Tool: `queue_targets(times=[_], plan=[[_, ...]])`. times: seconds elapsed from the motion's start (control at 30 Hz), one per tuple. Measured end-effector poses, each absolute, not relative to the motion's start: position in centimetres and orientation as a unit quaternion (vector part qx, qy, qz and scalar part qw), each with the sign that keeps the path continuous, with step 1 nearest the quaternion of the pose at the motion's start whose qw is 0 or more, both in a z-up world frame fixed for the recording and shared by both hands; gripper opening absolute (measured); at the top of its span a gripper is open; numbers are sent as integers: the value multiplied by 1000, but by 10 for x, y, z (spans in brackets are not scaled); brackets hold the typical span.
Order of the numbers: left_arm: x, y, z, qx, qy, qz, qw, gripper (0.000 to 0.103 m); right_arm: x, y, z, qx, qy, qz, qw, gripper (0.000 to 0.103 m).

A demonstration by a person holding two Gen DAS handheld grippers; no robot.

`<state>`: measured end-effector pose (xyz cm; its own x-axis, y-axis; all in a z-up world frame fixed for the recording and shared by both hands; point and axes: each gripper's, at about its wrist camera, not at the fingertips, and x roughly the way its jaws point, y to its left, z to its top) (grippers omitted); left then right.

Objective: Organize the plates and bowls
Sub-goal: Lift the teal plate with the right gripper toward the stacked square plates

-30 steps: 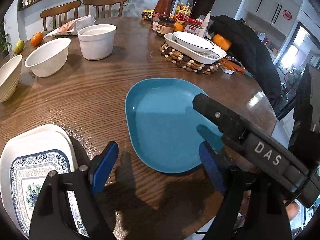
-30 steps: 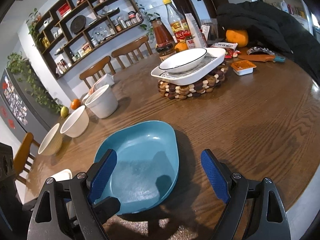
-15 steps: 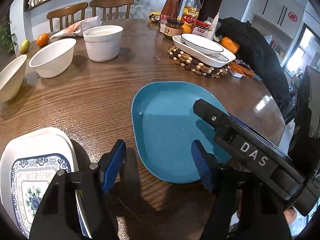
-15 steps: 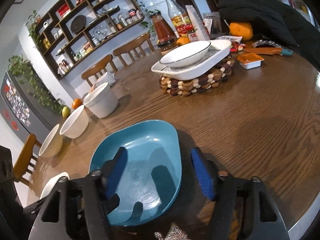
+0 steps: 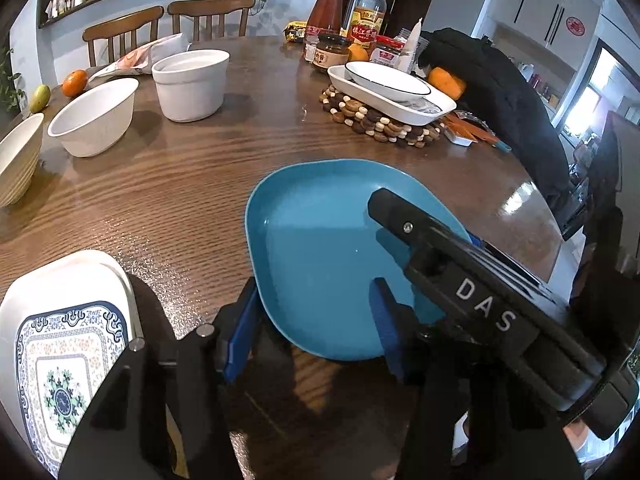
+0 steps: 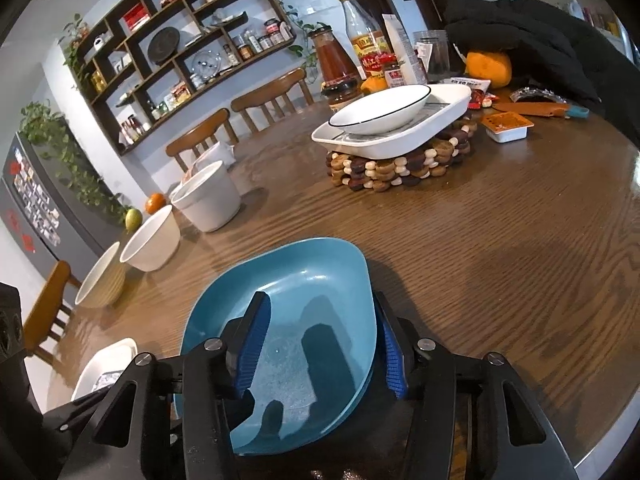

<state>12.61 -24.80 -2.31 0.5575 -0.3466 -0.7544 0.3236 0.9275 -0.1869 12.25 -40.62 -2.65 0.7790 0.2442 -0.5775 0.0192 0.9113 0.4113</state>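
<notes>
A blue plate (image 5: 320,248) lies on the wooden table (image 5: 160,184) near its front edge; it also shows in the right wrist view (image 6: 304,300). My left gripper (image 5: 312,328) is partly closed, one finger on each side of the plate's near rim. My right gripper (image 6: 320,344) is partly closed around the plate's right edge, one finger over the plate, one outside; contact is unclear. A patterned white plate (image 5: 60,360) lies at the front left. Three bowls (image 5: 96,116) stand at the left. A white bowl in a white dish (image 5: 388,84) rests on a beaded trivet.
Bottles and jars (image 5: 340,28) stand at the back of the table. A black coat (image 5: 500,92) and an orange (image 5: 444,80) lie at the right. Chairs (image 5: 168,28) stand behind. The table's front edge is just under both grippers.
Both grippers have moved forward onto the blue plate and their fingers have narrowed around its rim. The plate has not visibly shifted on the table.
</notes>
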Motion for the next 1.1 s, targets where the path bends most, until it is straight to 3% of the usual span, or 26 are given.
queue_targets(times=[1.1], plan=[[80,-193,15,-34,391,-170,904,53,76,-352,27,153,280,85,944,54]])
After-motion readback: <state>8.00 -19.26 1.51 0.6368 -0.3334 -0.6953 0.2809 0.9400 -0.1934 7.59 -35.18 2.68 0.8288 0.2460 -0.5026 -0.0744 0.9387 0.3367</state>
